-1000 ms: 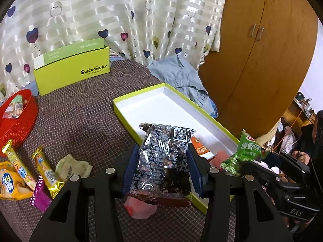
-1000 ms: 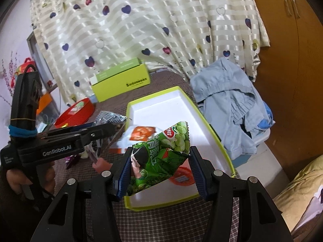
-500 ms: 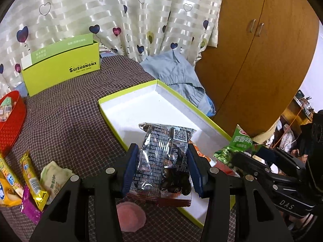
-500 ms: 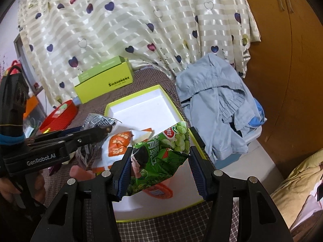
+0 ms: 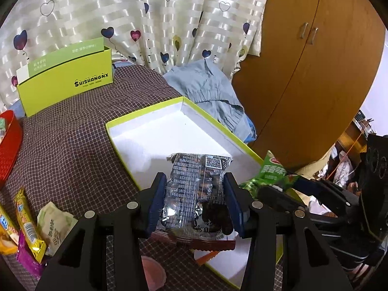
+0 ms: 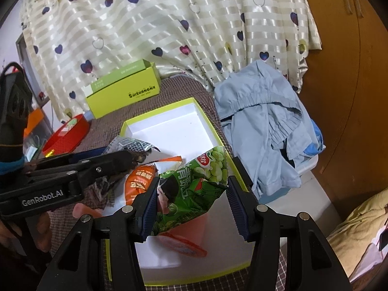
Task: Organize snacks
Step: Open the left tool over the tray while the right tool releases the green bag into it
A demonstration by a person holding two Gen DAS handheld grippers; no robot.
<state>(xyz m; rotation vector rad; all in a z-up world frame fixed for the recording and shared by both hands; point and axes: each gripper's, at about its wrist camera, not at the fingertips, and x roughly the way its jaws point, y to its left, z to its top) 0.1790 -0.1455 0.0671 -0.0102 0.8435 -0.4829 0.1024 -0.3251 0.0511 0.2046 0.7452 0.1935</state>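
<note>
My left gripper point(image 5: 195, 186) is shut on a dark silvery snack packet point(image 5: 197, 191), held above the near part of the white box with lime-green rim point(image 5: 145, 110). My right gripper point(image 6: 192, 190) is shut on a green pea snack bag point(image 6: 194, 186), hanging over the same box point(image 6: 169, 106). Orange snack packets point(image 6: 139, 181) lie inside the box under the bags. In the right wrist view the left gripper's black arm point(image 6: 72, 172) reaches in from the left. The green bag point(image 5: 272, 171) shows at the right of the left wrist view.
Loose snacks point(image 5: 26, 220) lie on the checked cloth at the left, beside a red basket point(image 5: 9, 143). A lime-green carton point(image 5: 65, 82) stands at the back. Blue clothing point(image 6: 266, 126) is heaped right of the box, by a wooden wardrobe point(image 5: 315, 72).
Both grippers have moved forward and a little down over the white box, each still holding its packet. The box now fills more of both views.
</note>
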